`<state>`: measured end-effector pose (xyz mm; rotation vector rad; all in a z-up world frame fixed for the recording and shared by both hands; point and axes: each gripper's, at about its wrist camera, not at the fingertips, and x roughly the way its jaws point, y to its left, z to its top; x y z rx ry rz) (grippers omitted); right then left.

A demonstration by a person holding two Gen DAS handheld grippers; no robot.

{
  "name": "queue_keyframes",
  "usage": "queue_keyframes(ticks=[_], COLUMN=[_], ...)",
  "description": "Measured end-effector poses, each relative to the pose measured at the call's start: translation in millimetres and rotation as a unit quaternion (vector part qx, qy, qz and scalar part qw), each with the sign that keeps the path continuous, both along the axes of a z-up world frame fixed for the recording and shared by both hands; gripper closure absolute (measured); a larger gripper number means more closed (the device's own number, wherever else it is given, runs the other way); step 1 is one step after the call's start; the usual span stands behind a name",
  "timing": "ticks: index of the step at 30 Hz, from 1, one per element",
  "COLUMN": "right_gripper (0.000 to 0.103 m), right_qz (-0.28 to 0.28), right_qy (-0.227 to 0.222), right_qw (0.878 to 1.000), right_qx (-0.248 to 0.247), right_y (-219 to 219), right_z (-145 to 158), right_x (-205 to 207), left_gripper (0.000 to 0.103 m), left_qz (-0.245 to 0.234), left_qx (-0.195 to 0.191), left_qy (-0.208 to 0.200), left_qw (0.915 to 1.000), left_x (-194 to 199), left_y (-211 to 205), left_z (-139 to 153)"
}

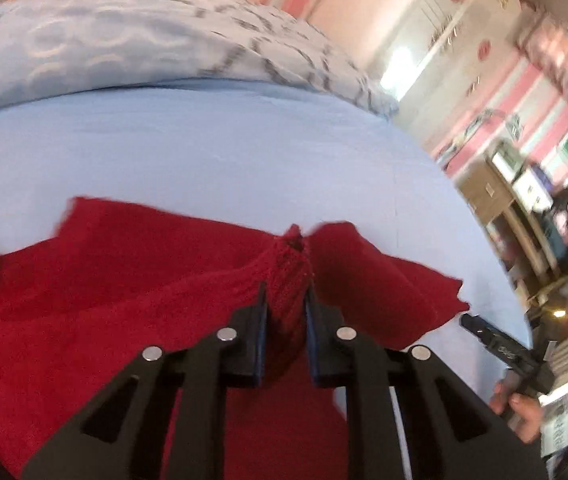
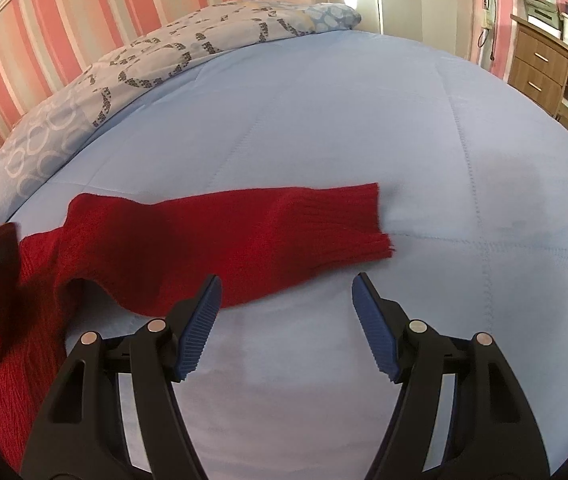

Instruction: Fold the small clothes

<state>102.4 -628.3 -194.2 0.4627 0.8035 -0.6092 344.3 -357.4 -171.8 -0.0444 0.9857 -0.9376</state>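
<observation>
A red knitted sweater [image 1: 124,300] lies on the light blue quilt [image 1: 244,152] of a bed. My left gripper [image 1: 286,288] is shut on a bunched fold of it, which rises in a ridge between the pads. The picture is blurred by motion. In the right wrist view one sleeve [image 2: 244,232] stretches flat to the right, its ribbed cuff [image 2: 380,224] toward the bed's middle. My right gripper [image 2: 287,280] stands open just in front of that sleeve, with nothing between its fingers. It also shows at the right of the left wrist view [image 1: 500,344], held by a hand [image 1: 524,412].
Patterned pillows [image 2: 144,64] lie along the head of the bed by a pink striped wall. A wooden dresser [image 2: 540,64] stands beyond the bed's far right corner. Shelves with clutter [image 1: 524,200] line the room's side.
</observation>
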Motion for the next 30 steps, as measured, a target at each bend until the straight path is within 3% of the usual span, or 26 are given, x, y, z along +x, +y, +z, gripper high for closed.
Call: queue_keyframes(ticks=[3, 6, 9, 14, 19, 25, 28, 30], right_gripper=[0.034, 0.034, 0.034, 0.033, 0.032, 0.03, 0.031, 0.043], right_qz=[-0.005, -0.007, -0.006, -0.018, -0.057, -0.112, -0.122, -0.126], right_qy=[-0.005, -0.003, -0.005, -0.018, -0.048, -0.071, -0.073, -0.051], right_qw=[1.0, 1.0, 1.0, 0.999, 0.991, 0.975, 0.976, 0.981], right_qx=[0.007, 0.007, 0.002, 0.031, 0.108, 0.178, 0.165, 0.14], right_y=[-6, -10, -10, -18, -32, -45, -46, -47], right_z=[2, 3, 7, 4, -7, -27, -27, -26], right_x=[-5, -8, -11, -17, -23, -18, -5, 8], left_gripper=[0.087, 0.084, 0.079, 0.051, 0.051, 0.053, 0.053, 0.053], left_qz=[-0.018, -0.018, -0.022, -0.033, 0.048, 0.158, 0.188, 0.192], left_qx=[0.004, 0.068, 0.078, 0.099, 0.145, 0.173, 0.168, 0.166], left_qy=[0.021, 0.023, 0.021, -0.08, -0.115, -0.066, -0.067, -0.068], left_qw=[0.9996, 0.9973, 0.9965, 0.9913, 0.9816, 0.97, 0.9655, 0.9649], left_x=[-10, -13, -19, -60, -55, -10, -6, -5], left_y=[-28, -47, -41, 8, 81, 165, 191, 198], left_z=[-18, -46, -48, -1, -6, -37, -38, -40])
